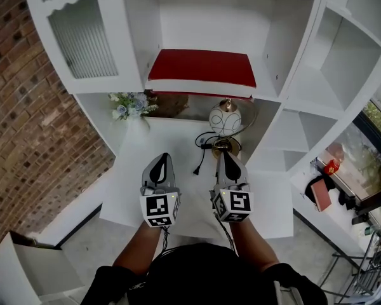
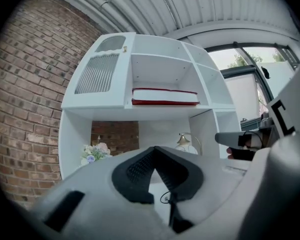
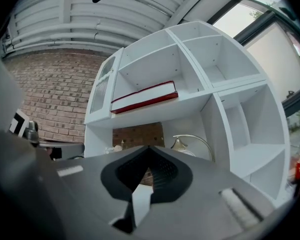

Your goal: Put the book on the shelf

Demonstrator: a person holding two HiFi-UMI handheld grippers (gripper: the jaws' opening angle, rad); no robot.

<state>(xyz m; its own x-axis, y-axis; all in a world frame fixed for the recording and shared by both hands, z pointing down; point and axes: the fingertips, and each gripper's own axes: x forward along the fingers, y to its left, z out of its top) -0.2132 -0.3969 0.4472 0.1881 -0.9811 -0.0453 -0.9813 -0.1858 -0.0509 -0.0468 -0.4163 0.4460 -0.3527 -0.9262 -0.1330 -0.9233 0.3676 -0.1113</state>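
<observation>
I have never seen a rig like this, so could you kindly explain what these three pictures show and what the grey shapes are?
There is no robot here. A person holds a hand-held gripper in each hand, the left gripper and the right gripper. The head view comes from a camera on the person's head, looking down. The other two views come from cameras riding on the grippers, so the grey shapes are each gripper's own two jaws. Both pairs of jaws are closed and hold nothing. Ahead stands a white shelf unit, and a red book lies flat in its middle compartment. On the desk surface below are flowers, a lamp and a black cable.
</observation>
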